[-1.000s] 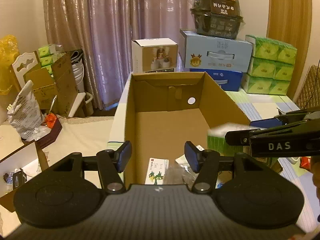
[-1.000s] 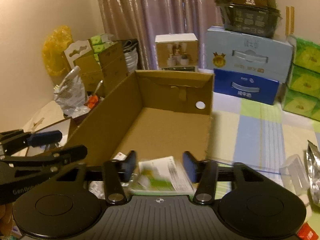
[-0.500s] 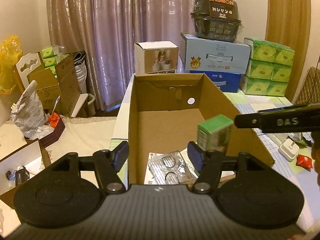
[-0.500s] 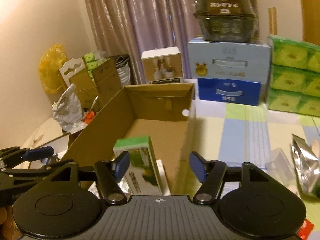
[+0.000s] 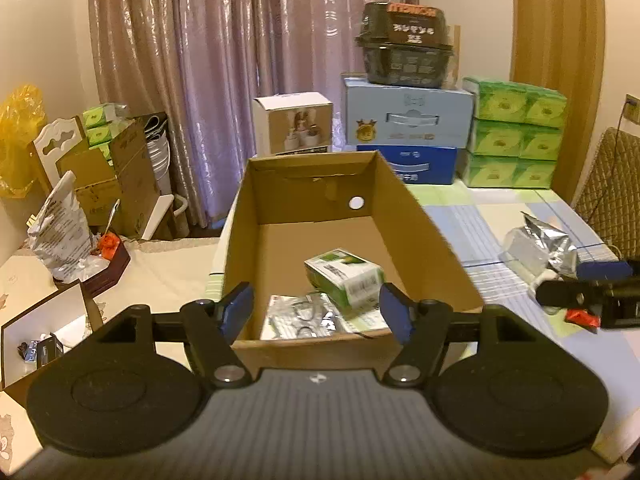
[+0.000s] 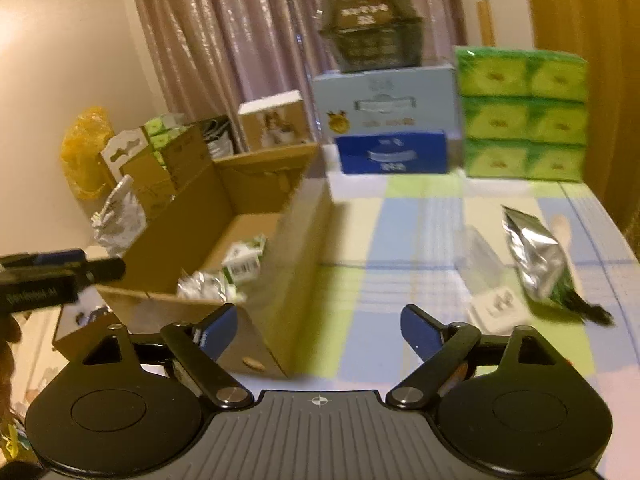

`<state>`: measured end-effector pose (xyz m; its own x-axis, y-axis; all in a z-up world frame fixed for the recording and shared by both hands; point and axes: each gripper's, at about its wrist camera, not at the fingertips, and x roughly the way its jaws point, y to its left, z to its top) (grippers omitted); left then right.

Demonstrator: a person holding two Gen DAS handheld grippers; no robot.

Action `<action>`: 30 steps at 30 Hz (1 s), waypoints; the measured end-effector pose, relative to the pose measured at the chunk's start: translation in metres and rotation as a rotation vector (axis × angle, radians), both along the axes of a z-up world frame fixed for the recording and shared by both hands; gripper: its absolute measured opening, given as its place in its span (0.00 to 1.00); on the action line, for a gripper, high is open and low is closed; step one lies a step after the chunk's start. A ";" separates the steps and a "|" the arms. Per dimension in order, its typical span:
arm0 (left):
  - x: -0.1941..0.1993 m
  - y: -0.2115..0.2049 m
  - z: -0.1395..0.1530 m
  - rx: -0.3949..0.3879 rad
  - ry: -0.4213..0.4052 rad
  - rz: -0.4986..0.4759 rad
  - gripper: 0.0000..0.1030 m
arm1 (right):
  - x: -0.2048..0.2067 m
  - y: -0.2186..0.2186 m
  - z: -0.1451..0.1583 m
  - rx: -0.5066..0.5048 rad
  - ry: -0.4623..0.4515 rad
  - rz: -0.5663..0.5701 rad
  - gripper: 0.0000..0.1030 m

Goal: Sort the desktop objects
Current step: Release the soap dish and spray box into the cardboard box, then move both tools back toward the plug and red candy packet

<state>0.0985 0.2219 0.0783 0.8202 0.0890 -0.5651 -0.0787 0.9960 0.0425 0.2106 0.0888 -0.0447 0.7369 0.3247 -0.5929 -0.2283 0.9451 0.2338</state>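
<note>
Green box (image 5: 344, 276) is dropped in the cardboard box (image 5: 432, 240); both tools wide open, empty. Next grab: foil pouch (image 6: 536, 256), probably.

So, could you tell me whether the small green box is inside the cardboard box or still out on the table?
Inside. The small green box lies tipped on its side on the floor of the cardboard box, resting partly on a clear blister pack.

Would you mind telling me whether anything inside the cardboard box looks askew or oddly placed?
Yes: the small green box lies tipped at an angle, propped on the clear blister pack near the front wall of the cardboard box, rather than flat on the floor.
</note>
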 end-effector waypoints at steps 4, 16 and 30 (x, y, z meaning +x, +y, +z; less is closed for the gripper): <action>-0.008 -0.017 0.002 -0.005 -0.001 -0.013 0.69 | -0.019 -0.031 -0.003 0.020 0.013 -0.057 0.90; -0.029 -0.084 0.003 -0.036 0.004 -0.086 0.84 | -0.070 -0.104 -0.005 0.025 0.014 -0.192 0.97; -0.040 -0.169 -0.033 -0.080 0.051 -0.243 0.99 | -0.105 -0.165 -0.023 -0.002 0.058 -0.309 0.98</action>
